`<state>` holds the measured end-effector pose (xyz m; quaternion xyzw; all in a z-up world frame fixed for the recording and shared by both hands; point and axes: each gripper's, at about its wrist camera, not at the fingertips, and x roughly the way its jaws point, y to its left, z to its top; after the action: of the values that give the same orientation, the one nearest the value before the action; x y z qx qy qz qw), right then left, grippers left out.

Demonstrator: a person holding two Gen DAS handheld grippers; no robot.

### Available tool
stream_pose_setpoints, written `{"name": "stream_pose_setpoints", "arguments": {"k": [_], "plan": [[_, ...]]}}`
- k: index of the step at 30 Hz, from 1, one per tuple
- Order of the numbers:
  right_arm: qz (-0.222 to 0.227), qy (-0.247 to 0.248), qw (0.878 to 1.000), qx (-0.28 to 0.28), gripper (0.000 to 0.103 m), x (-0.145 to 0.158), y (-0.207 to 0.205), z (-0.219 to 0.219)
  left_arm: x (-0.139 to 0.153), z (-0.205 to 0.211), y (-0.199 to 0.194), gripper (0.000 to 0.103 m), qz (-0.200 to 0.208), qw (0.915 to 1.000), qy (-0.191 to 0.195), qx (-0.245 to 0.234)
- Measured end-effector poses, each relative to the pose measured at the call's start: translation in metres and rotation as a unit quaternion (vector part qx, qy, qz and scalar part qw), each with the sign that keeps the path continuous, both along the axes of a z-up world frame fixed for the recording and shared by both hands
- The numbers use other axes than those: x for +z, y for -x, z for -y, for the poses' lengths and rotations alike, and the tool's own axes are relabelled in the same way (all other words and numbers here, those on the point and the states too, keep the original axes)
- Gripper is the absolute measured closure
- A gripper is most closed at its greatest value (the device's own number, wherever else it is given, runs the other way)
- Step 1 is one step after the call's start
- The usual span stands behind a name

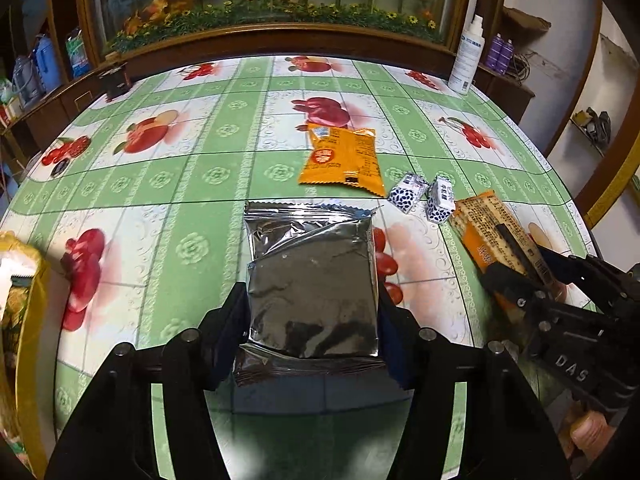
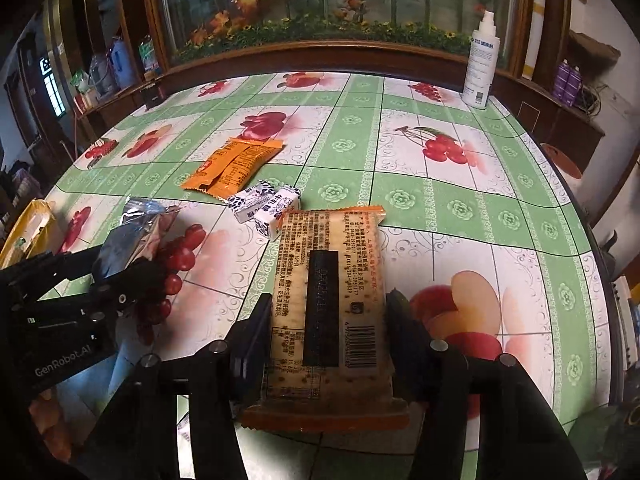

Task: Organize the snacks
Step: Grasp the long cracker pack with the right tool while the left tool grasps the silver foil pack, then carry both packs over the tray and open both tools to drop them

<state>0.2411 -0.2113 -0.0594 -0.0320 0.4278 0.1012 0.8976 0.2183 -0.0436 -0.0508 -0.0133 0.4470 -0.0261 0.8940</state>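
Note:
A silver foil snack packet (image 1: pixel 312 264) lies on the fruit-print tablecloth (image 1: pixel 180 184), and my left gripper (image 1: pixel 312 304) is shut on its two sides. The right wrist view shows that packet (image 2: pixel 132 236) and the left gripper (image 2: pixel 120 280) at the left. My right gripper (image 2: pixel 328 312) is shut on a long orange-edged cracker packet (image 2: pixel 296 264), printed back up. In the left wrist view this packet (image 1: pixel 488 228) and the right gripper (image 1: pixel 516 276) sit at the right. An orange snack packet (image 1: pixel 344 160) and two small blue-and-white candies (image 1: pixel 408 196) lie further back.
A yellow bag (image 1: pixel 20 280) stands at the table's left edge. A white spray bottle (image 2: pixel 482 64) is at the back right corner and a small dark box (image 1: pixel 116 80) at the back left. A wood-framed glass cabinet closes off the far side.

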Motion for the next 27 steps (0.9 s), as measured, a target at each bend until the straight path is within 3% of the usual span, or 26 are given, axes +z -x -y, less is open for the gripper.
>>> {"name": "stream_pose_setpoints", "arguments": {"k": [11, 27], "plan": [[0.044, -0.069, 0.996, 0.034, 0.048, 0.044, 0.051, -0.024, 0.029, -0.045, 0.064, 0.045, 0.027, 0.9982, 0.014, 0.052], [0.062, -0.085, 0.989, 0.108, 0.048, 0.066, 0.112, -0.103, 0.063, -0.097, 0.137, 0.044, 0.079, 0.9904, -0.015, 0.112]]}}
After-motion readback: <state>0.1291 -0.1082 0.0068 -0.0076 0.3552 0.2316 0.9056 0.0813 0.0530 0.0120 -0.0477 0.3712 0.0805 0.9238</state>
